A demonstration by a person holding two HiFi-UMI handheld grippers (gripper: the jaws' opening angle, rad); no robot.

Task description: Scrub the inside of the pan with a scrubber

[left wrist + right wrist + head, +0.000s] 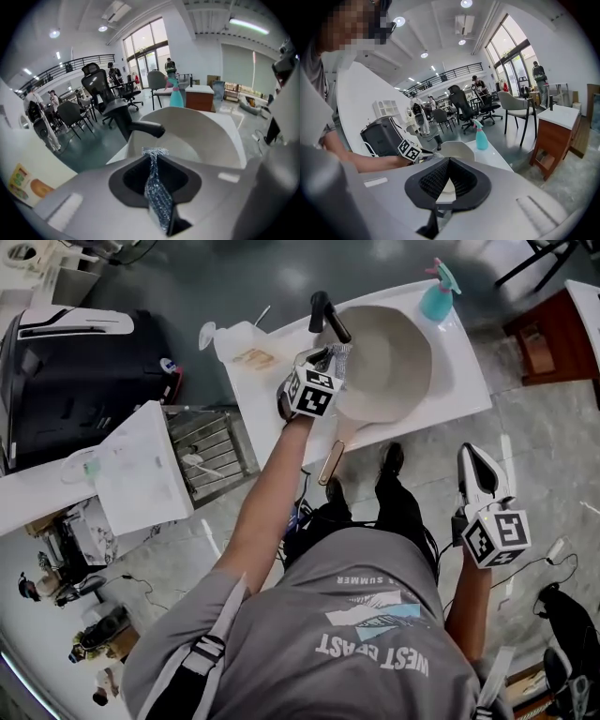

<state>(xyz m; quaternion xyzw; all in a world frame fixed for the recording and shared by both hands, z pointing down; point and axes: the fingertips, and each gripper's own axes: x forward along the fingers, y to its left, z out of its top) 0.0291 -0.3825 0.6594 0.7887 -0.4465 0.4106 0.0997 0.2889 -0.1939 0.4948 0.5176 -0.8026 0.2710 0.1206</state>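
We seem to be in a large open office or lab hall, not a home kitchen. In the left gripper view, black office chairs [96, 79] crowd the middle left, tall glass doors [147, 51] stand at upper centre with people [169, 65] before them, and a railed mezzanine [65, 65] runs along the upper left. Round ceiling lights [399, 21] show at the top of the right gripper view. In the head view the pan [384, 362] sits on a plain white table [469, 381] at upper centre.

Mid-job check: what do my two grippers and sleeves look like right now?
The left gripper and right gripper have light grey-white shells and black ribbed pads. Each carries a white cube printed with black square markers. The person wears a grey short-sleeved T-shirt and a black shoulder strap.
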